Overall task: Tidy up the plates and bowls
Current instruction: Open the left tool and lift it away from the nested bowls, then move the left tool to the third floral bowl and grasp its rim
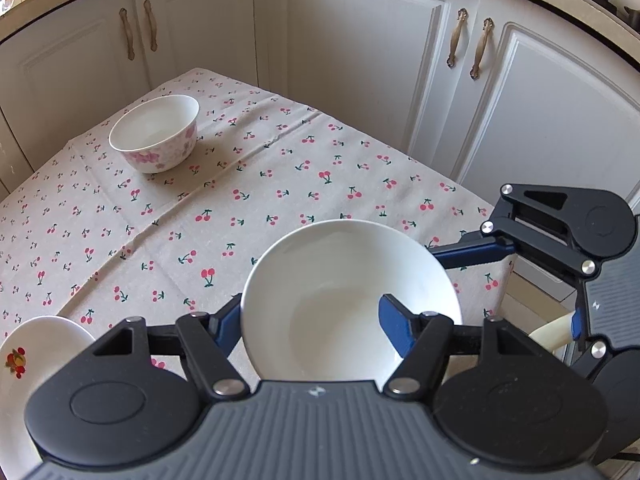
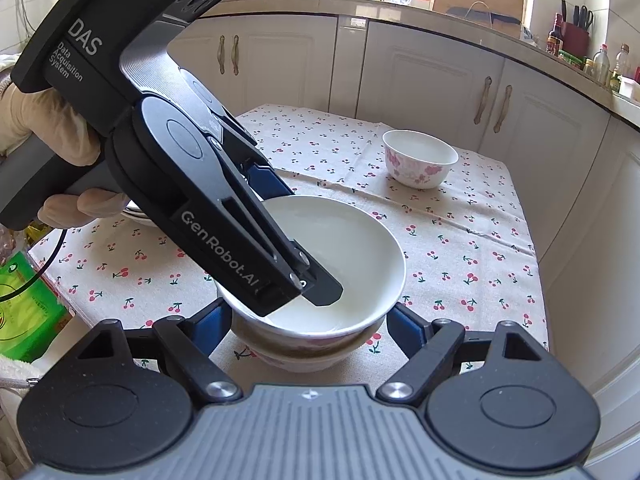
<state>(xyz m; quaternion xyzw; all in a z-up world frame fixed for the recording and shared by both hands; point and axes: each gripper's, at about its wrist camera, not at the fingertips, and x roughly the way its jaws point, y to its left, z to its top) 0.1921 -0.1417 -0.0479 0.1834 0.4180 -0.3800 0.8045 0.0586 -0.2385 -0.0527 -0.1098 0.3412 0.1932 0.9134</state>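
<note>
Left gripper (image 1: 312, 316) is clamped across the wall of a plain white bowl (image 1: 344, 280). One blue pad sits outside the rim and the other finger reaches down inside. A gloved hand (image 2: 36, 120) grasps the tool's handle.

The right gripper (image 2: 310, 316) points at the same spot from the near side, with a finger on each flank of the bowls. Whether its pads press or only stand beside them cannot be told.

Everything sits on a table under a cherry-print tablecloth (image 1: 280, 168), with white cupboard doors (image 1: 360, 60) behind. The white bowl is at the near edge of the cloth. It rests slightly tilted in the mouth of a pink-flowered bowl (image 2: 288, 354) beneath it.

A second flowered bowl (image 1: 156, 136) stands alone at the far side, well apart. A small plate with a fruit print (image 1: 36, 344) shows at the left gripper's side.

The step in hand looks like nesting the white bowl into the flowered one. Next, the white bowl probably needs levelling so it seats squarely. The inner finger then has to lift clear without dragging the bowl up. After that, the lone far bowl is the likely pick.
</note>
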